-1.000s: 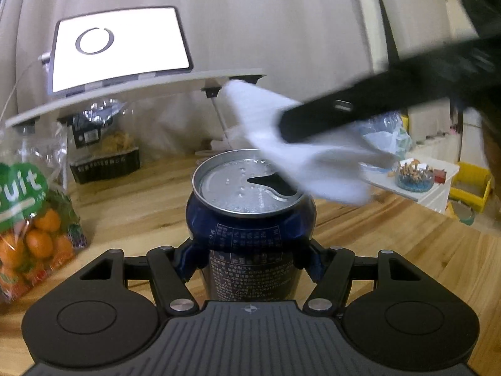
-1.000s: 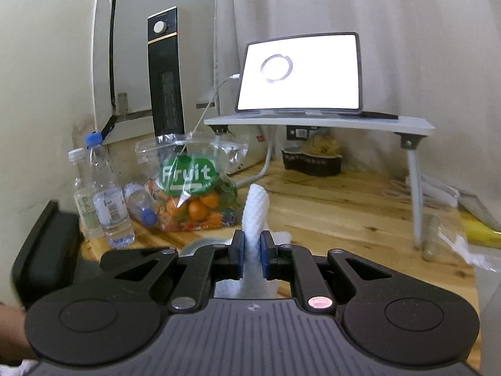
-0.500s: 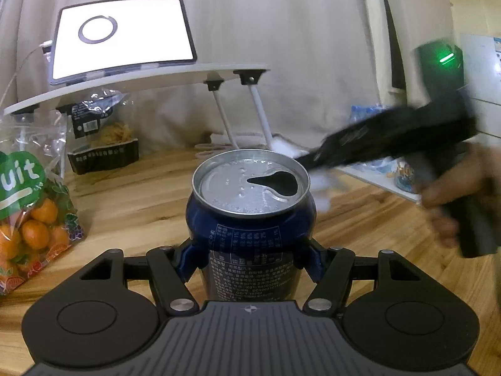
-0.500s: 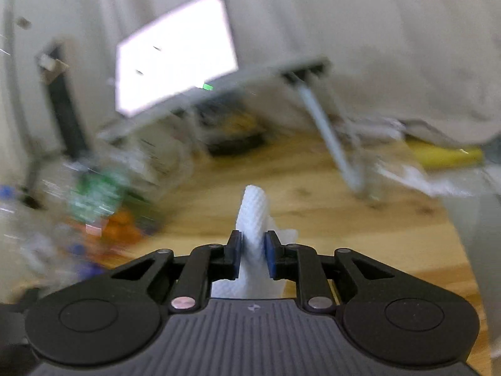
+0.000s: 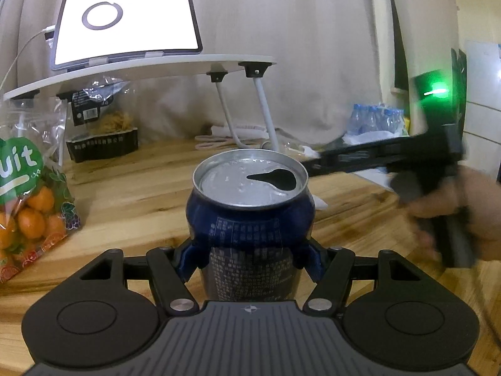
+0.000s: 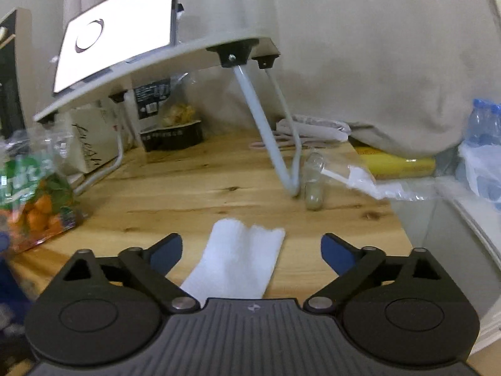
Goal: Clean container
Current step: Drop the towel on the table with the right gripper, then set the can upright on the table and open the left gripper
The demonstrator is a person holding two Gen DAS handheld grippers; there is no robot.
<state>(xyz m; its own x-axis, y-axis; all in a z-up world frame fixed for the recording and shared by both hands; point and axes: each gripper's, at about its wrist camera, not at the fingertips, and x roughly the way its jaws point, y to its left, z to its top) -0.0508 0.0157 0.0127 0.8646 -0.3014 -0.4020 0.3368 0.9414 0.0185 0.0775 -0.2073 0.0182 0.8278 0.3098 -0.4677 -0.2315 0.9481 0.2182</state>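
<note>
My left gripper (image 5: pixel 250 257) is shut on a dark blue drink can (image 5: pixel 250 216) with a silver top and an open mouth, held upright over the wooden table (image 5: pixel 131 200). My right gripper (image 6: pixel 251 247) is open, its blue pads wide apart. A folded white paper towel (image 6: pixel 238 260) lies flat on the table between the pads, free of them. In the left wrist view the right gripper (image 5: pixel 308 166) shows as a black bar just right of the can, held low by a hand (image 5: pixel 469 210).
A white lap desk (image 6: pixel 175 53) with a lit tablet (image 6: pixel 116 28) stands at the back. A bag of oranges (image 5: pixel 28 206) lies at left. A snack bag (image 6: pixel 170 119), a small clear bottle (image 6: pixel 314 185), plastic wrap (image 6: pixel 388 185) and packed water bottles (image 5: pixel 375 119) are around.
My right gripper has swung away from the can's top, come down to the table on the right and opened, letting the paper towel go. The left gripper still holds the can.
</note>
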